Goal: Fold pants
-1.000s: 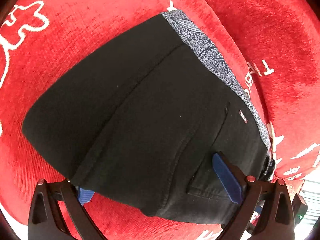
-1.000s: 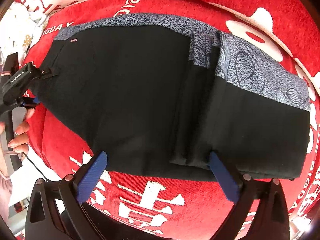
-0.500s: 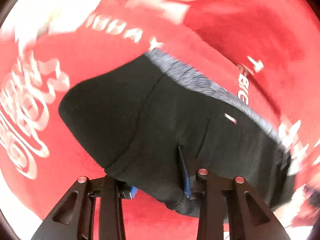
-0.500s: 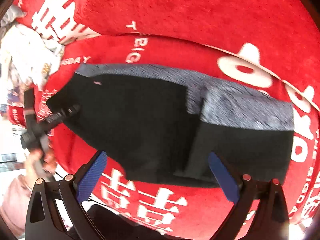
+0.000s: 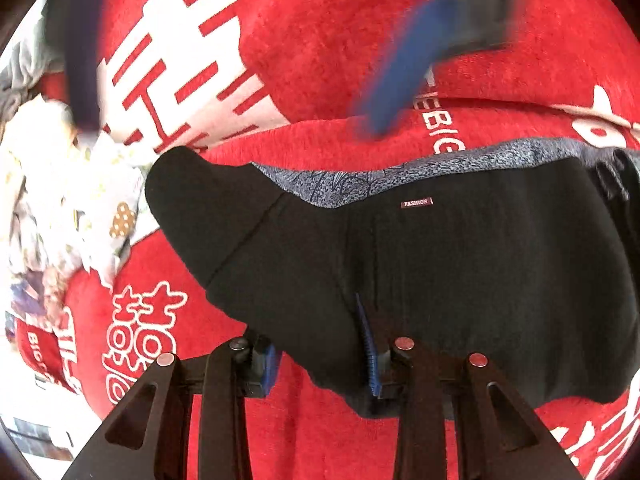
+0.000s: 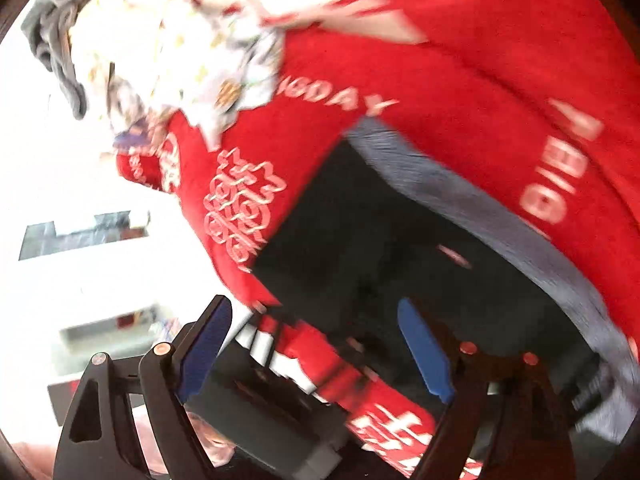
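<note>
Black pants (image 5: 460,280) lie folded on a red cover (image 5: 320,60). Left tool (image 5: 320,356) pinches their 6 o'clock edge, likely to lift it for folding. Right tool (image 6: 320,356), empty, is closing.

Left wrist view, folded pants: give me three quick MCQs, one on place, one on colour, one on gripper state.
1. Where do the black pants lie?
A. on the red blanket
B. on a wooden floor
C. in a basket

2. What colour is the pants' waistband?
A. yellow
B. patterned grey-blue
C. green

3. What is the left gripper doing?
A. open, clear of fabric
B. holding a hanger
C. shut on the pants' edge

Key: 1 A, red cloth shows all round them; 2 B, a grey-blue strip runs along the top edge; 3 C, black fabric is pinched between its blue pads.
</note>
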Tool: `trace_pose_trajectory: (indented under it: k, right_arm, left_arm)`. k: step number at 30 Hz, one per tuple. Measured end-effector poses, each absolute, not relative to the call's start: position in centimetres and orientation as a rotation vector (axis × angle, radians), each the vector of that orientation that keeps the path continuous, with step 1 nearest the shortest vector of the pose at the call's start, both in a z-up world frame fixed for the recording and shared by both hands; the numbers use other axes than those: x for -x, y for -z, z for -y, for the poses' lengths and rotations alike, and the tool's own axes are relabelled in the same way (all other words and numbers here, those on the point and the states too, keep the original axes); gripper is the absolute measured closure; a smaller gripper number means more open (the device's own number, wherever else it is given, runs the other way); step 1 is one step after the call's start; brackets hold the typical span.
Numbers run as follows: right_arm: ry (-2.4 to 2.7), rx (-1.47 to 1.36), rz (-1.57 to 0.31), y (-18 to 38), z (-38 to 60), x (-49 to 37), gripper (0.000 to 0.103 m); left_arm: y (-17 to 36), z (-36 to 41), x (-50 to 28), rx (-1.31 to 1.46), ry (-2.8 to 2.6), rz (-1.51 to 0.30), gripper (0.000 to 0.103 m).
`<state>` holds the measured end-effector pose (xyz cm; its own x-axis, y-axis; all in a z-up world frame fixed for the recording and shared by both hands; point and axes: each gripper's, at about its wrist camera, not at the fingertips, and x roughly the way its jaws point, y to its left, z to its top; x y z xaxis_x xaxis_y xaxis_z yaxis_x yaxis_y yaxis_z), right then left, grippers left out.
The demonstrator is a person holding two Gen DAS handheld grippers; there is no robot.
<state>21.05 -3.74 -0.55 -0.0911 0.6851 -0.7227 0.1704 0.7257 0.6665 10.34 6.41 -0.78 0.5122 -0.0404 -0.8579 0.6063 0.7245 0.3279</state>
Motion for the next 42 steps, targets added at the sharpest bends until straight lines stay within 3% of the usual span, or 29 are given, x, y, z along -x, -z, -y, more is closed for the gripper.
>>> trace_pose_trajectory:
  k: [4,6,7,8,10,21,28,35,42]
  right_arm:
    - [-0.543,-0.625,-1.711,2.3,0.1,-23.5,0.016]
    - [-0.524,-0.582,-1.755,3.4,-0.6,-23.7,0.038]
    - [-0.505,-0.54,-1.758,3.5,-0.5,-23.6,0.07]
    - [-0.5,-0.538,-1.737,3.3,-0.1,-23.3,0.078]
    - [-0.496,-0.595,-1.669,2.1,1.9,-22.4,0.081]
    - [-0.524,-1.011,-1.206,-6.1,16.0,-10.8,0.081]
    - [-0.358,-1.129,-1.02,-8.4,25.8,0.8,0.081]
    - [-0.143,-1.297,-0.912,-4.4,34.2,13.0,0.081]
    - [0.011,-1.427,-0.967,4.6,37.7,20.4,0.081]
  left_arm:
    - [0.5,-5.8,-10.2,-0.681,0.434,-0.94,0.068]
    - [0.2,-5.5,-10.2,-0.681,0.434,-0.937,0.068]
    - [0.2,-5.5,-10.3,-0.674,0.425,-0.951,0.068]
    - [0.2,-5.7,-10.5,-0.656,0.423,-0.975,0.068]
    - [-0.9,-5.5,-10.2,-0.638,0.446,-0.957,0.068]
    - [-10.8,1.7,-4.1,-0.571,0.644,-0.798,0.068]
    - [-12.6,9.7,2.2,-0.622,0.851,-0.742,0.068]
    - [-9.0,18.4,10.3,-0.735,1.032,-0.787,0.068]
    - [-2.2,23.5,16.9,-0.898,1.102,-0.826,0.068]
